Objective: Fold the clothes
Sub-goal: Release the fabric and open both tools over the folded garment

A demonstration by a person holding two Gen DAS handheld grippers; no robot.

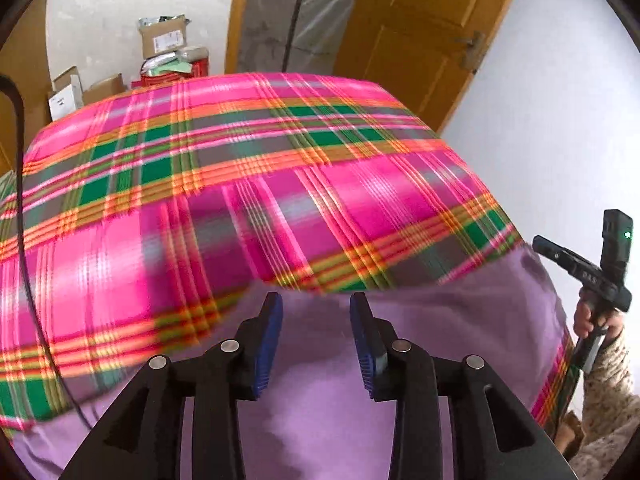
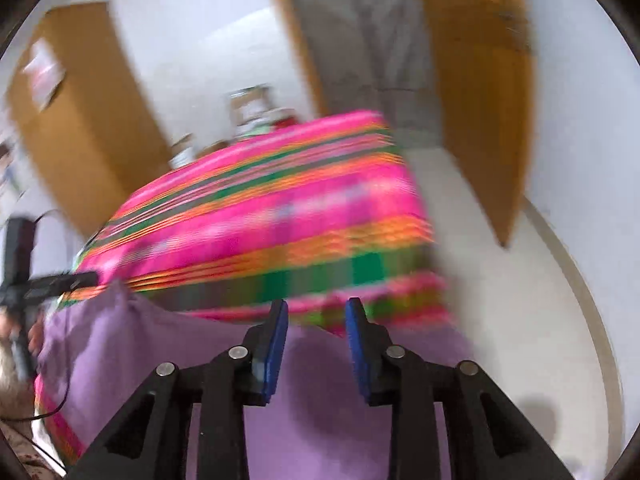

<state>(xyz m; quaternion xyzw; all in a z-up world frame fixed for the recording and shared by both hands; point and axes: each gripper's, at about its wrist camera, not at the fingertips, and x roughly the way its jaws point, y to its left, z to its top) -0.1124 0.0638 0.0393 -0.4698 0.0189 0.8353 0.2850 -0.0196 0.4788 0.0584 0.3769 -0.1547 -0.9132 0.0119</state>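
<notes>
Item: lilac garment [image 1: 460, 320], plain soft fabric, type not determinable; lies spread on the near part of a bed or table dressed in a pink, orange and green plaid cover [image 1: 240, 168], reaching the near edge under both tools. Condition: broad and mostly flat, a raised ridge at one far corner [image 2: 116, 292]; no crisp fold line or compact stack is visible, though both views are partly blurred. Left gripper [image 1: 316, 340]: blue-padded jaws apart, nothing between them, poised over the lilac cloth. Right gripper [image 2: 316, 344]: jaws likewise parted and empty, above the same cloth near its far hem. Assessment: the piece appears laid out rather than folded; whether a fold already lies in it cannot be told.
</notes>
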